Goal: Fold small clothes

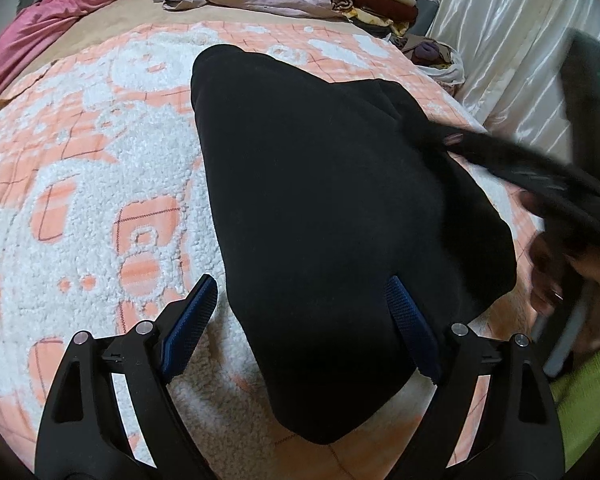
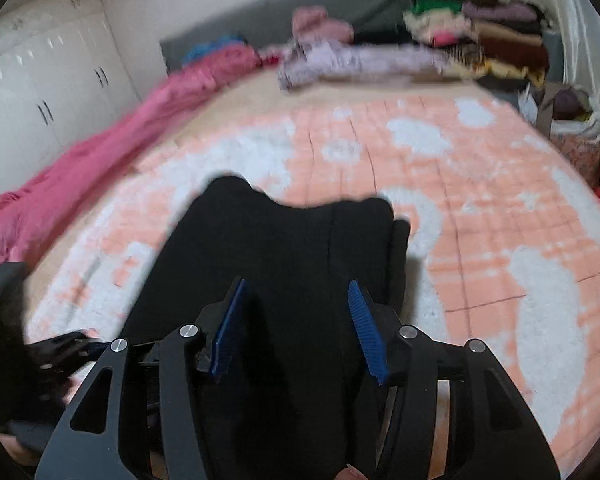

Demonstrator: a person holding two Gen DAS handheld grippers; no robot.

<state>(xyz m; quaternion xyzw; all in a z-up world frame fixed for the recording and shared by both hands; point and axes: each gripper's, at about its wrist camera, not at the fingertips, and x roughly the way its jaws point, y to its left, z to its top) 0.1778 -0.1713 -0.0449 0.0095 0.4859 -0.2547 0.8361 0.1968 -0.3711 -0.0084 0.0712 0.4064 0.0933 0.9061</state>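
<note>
A fleecy peach-and-white patterned blanket point(image 1: 100, 184) covers the bed, with open room left and right of the black folded fabric garment point(image 1: 320, 220) lying on it, long axis running away from both tools. The left gripper point(image 1: 300, 312) stands wide, straddling the near left edge; the right gripper point(image 2: 296, 320), half-open and empty, hovers over the near end.

Black garment point(image 1: 332, 232) lies folded, layered along one edge; resting on the fleecy peach-and-white blanket point(image 1: 100, 168).
</note>
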